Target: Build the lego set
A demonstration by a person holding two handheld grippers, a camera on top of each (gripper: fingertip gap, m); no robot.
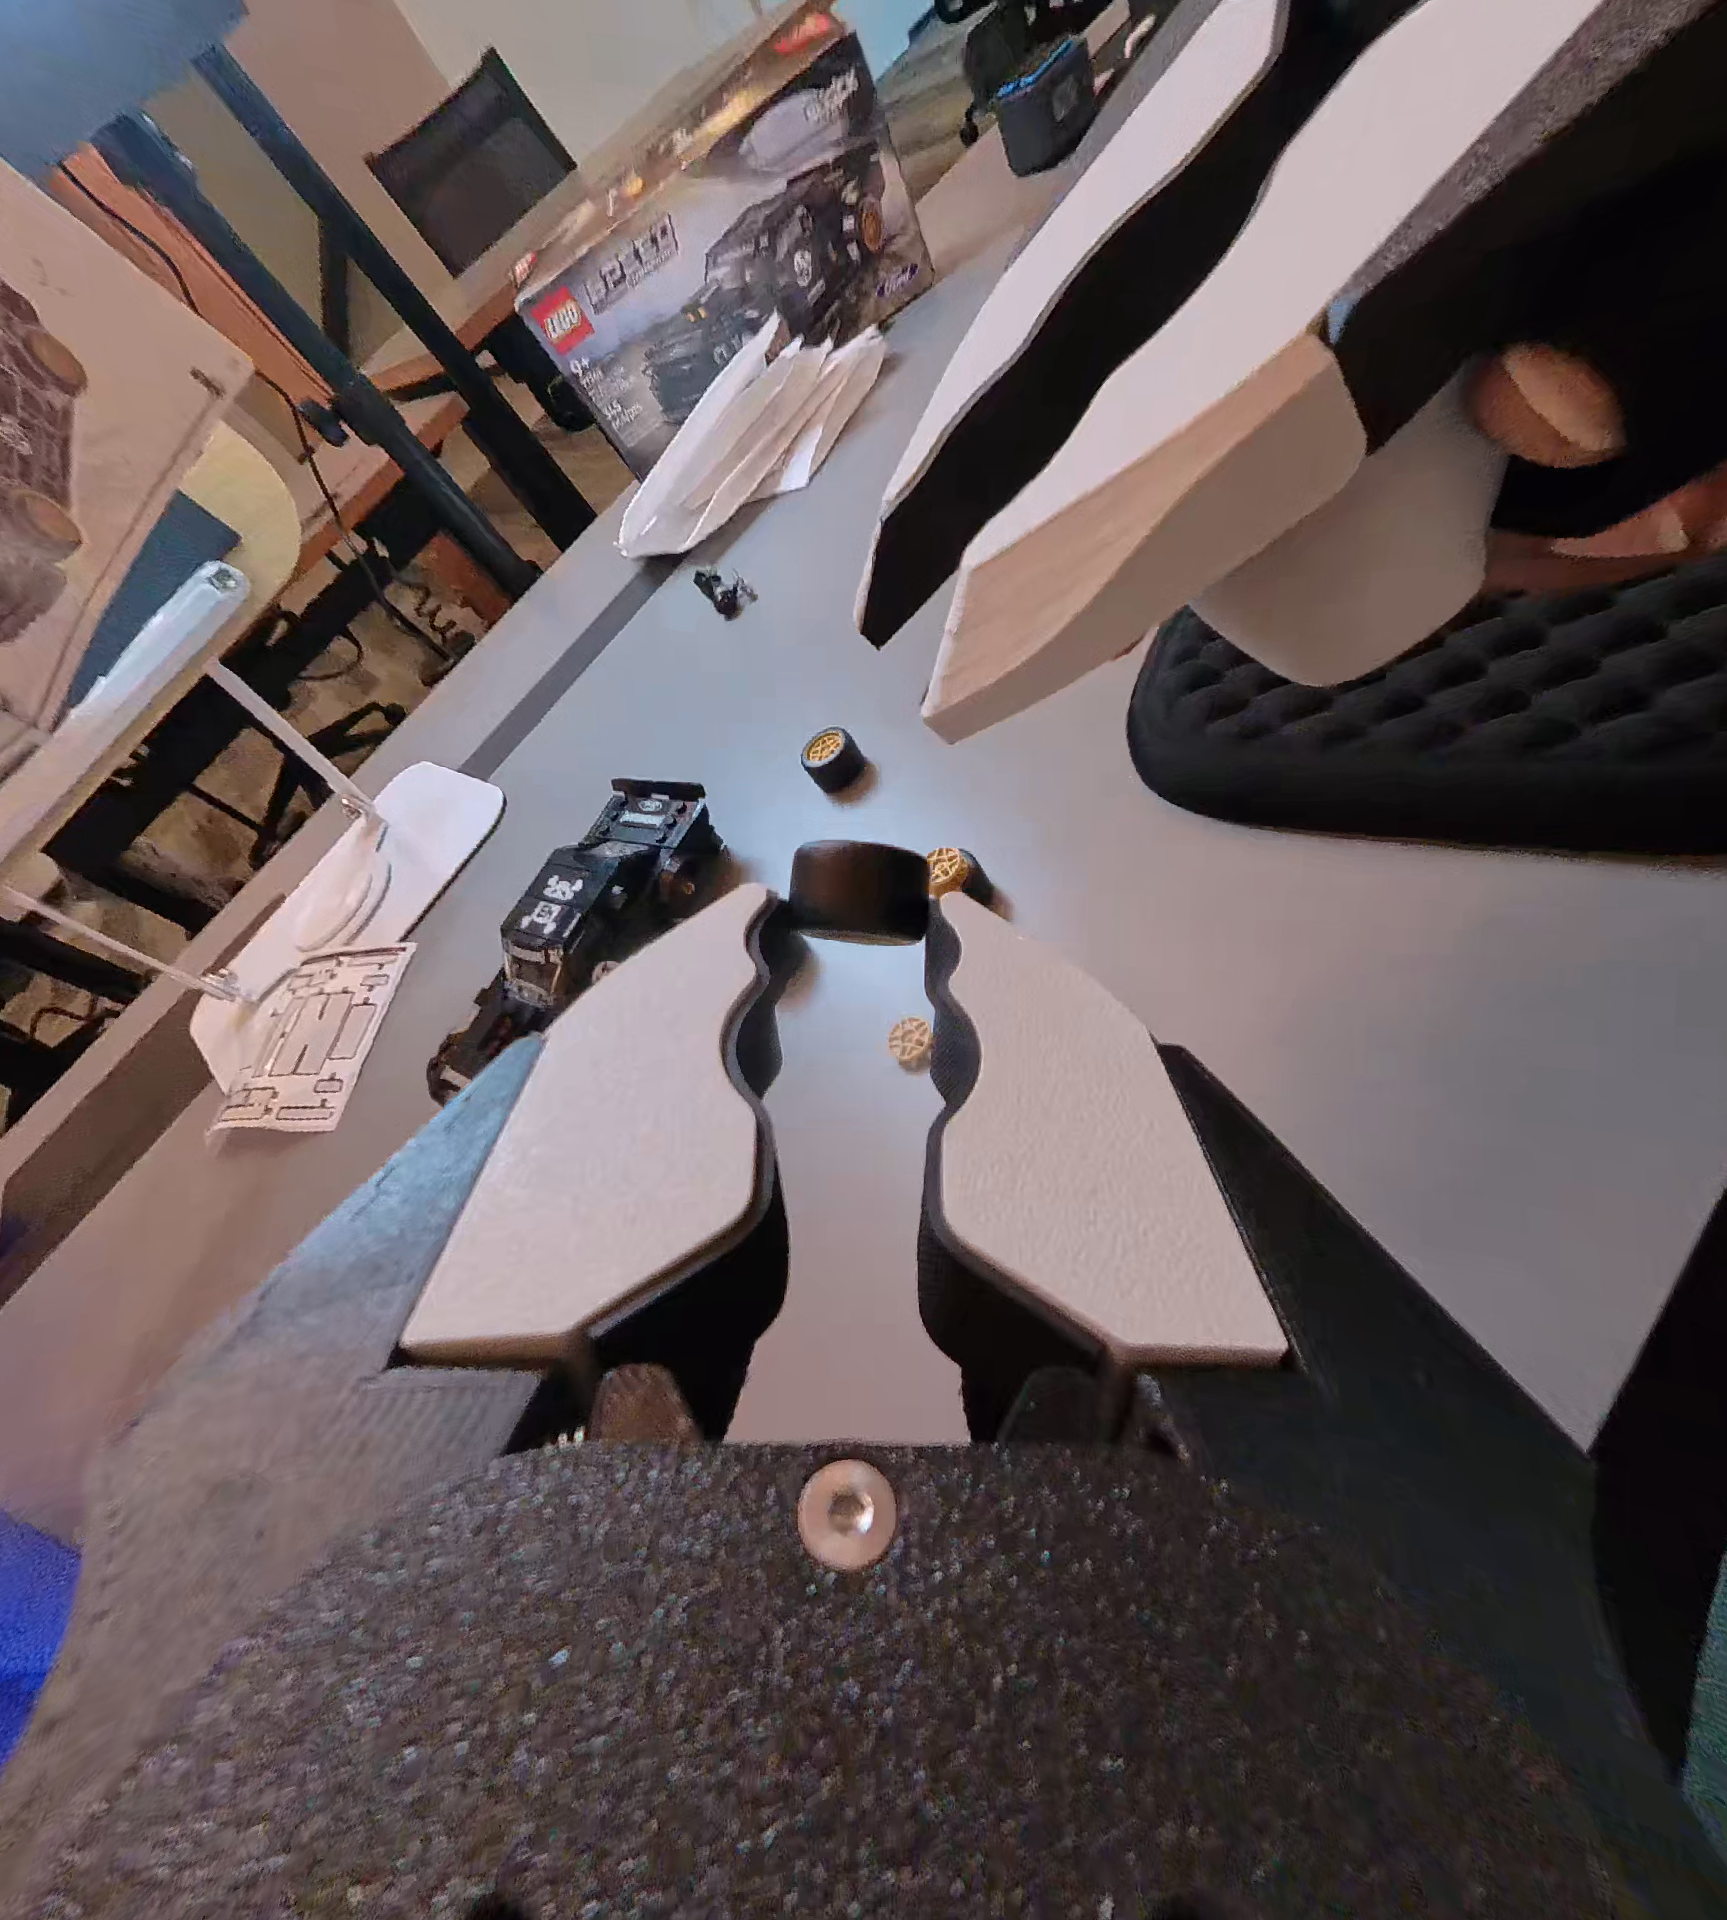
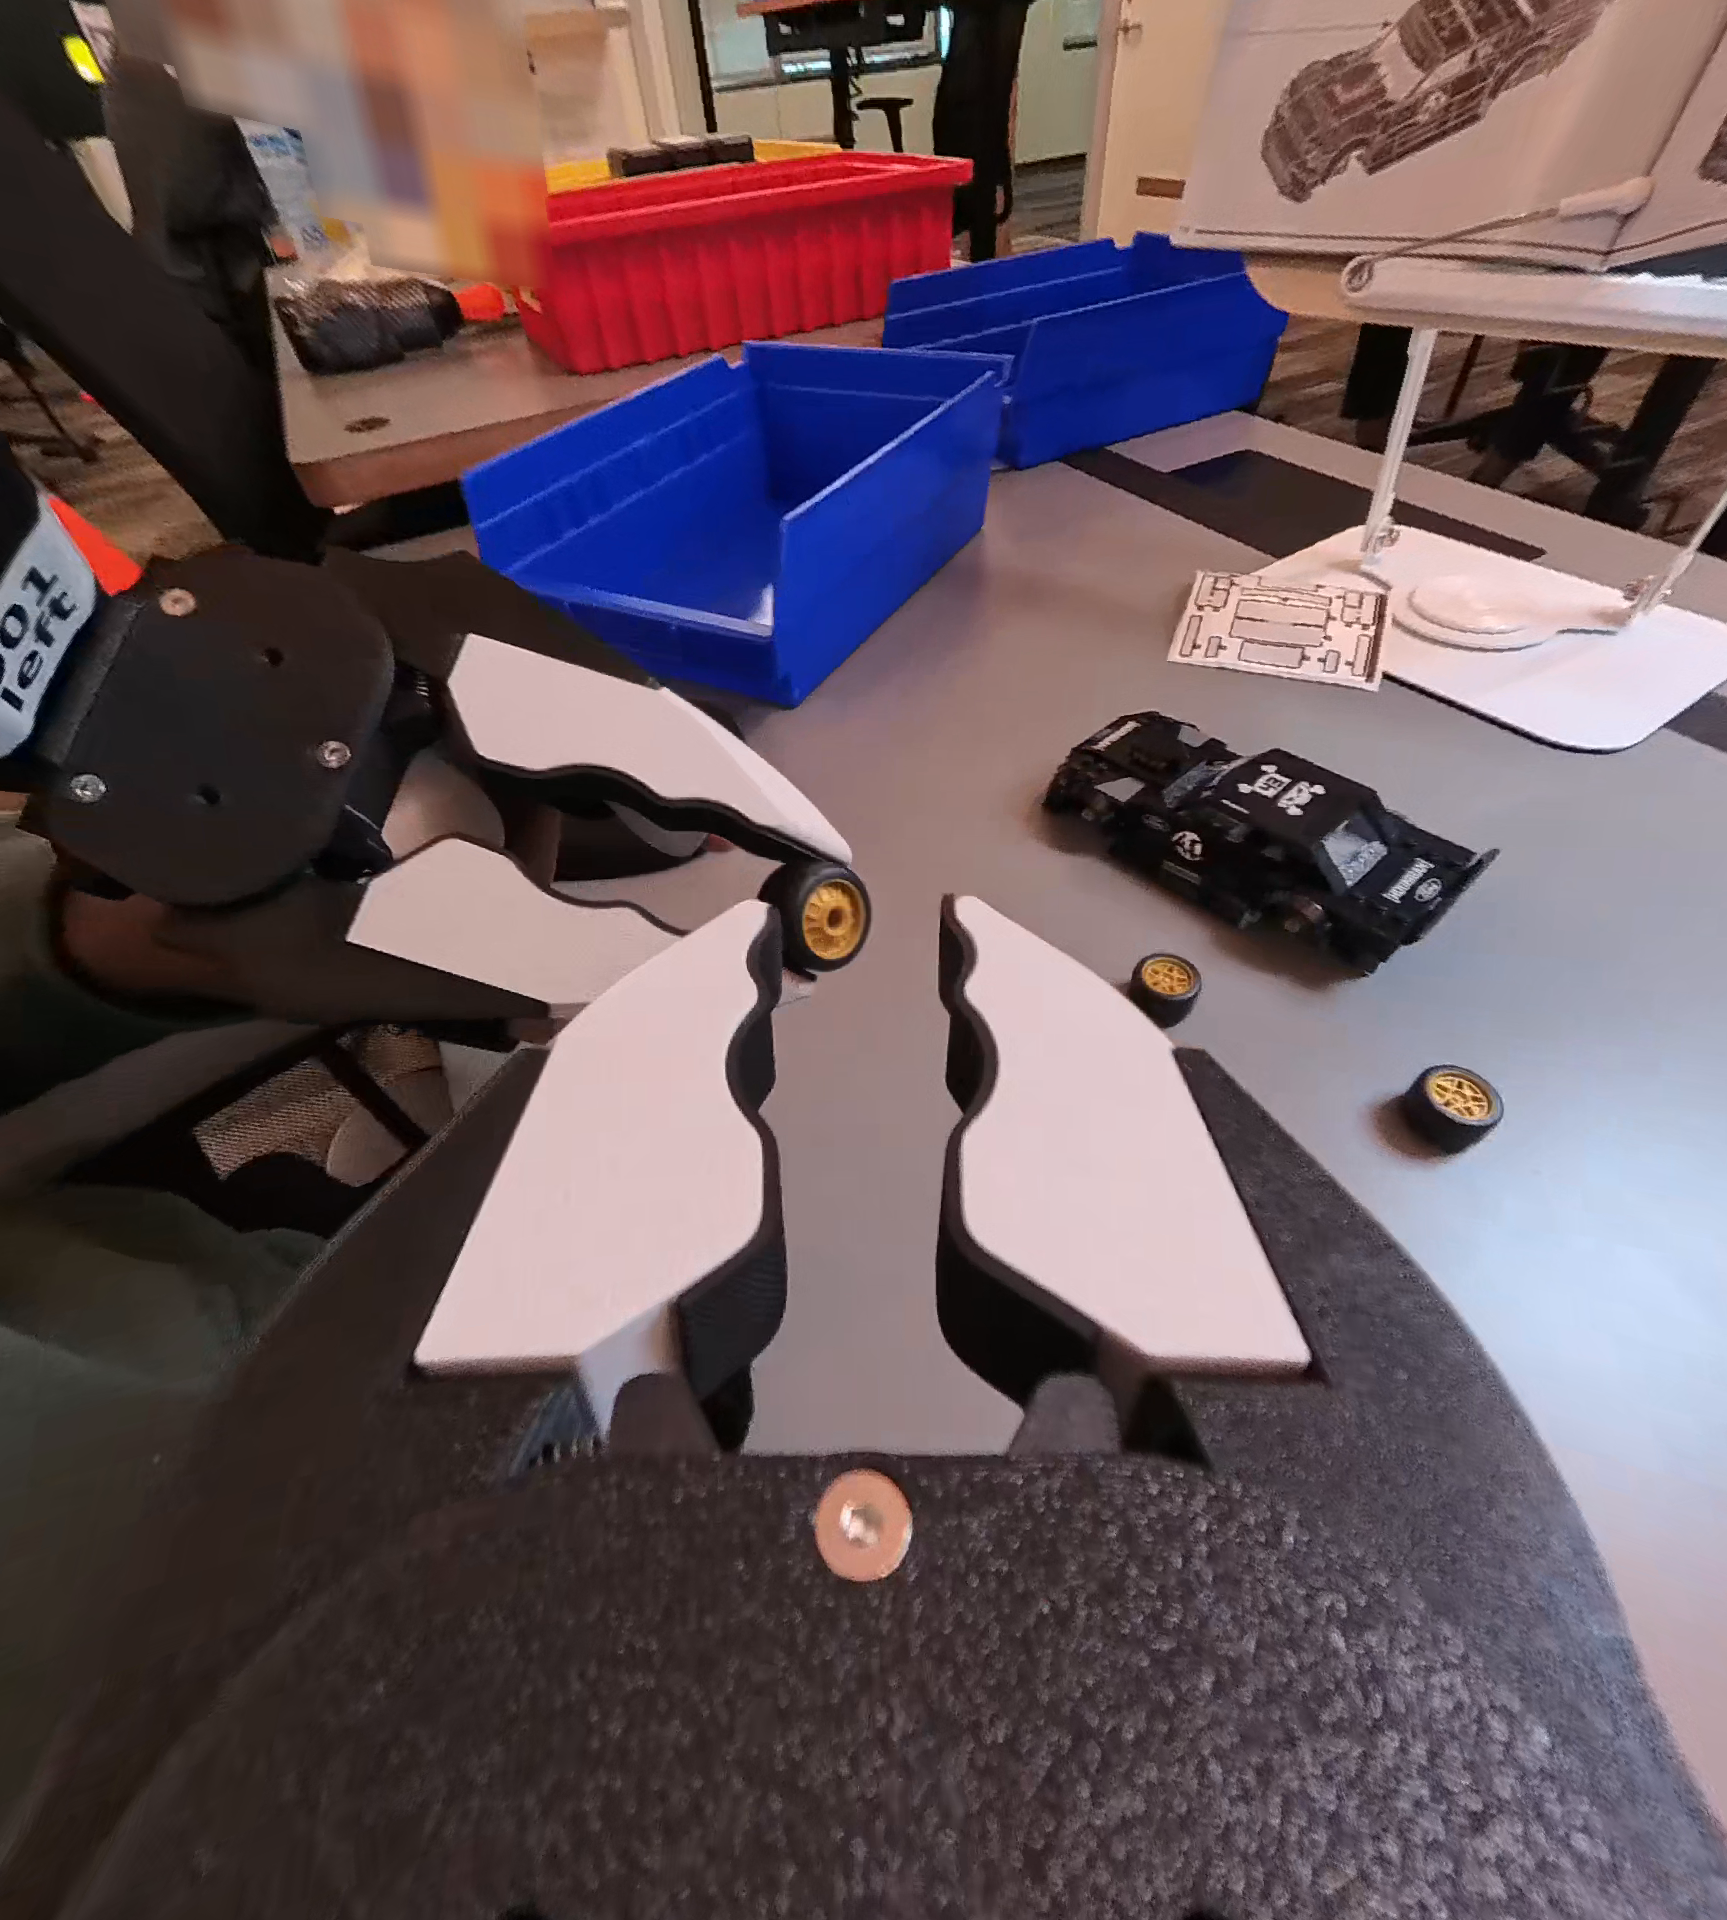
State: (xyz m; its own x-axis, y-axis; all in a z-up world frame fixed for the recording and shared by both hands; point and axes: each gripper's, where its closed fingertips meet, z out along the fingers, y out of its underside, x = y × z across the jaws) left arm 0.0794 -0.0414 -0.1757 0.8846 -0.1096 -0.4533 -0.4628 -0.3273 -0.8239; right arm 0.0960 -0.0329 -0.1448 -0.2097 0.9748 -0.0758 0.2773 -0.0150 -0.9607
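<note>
Wheel (image 2: pixel 823 920), black tyre on gold hub, pinched at the very tips of the left gripper (image 1: pixel 854 912), narrowly parted, hub face turned toward the right gripper (image 2: pixel 857 910). Held over the middle of the worktop (image 2: pixel 1565 1351), near edge side of the black car (image 2: pixel 1264 831). Right gripper released, holding nothing, one fingertip (image 2: pixel 757 925) just beside the tyre; contact impossible to tell. Probably a hand-over or a seating on the car. Take it by the tyre, not the hub, and squeeze squarely. Line the hub up with the axle before pressing. Two spare wheels (image 2: pixel 1164 987) lying loose beside the car.
</note>
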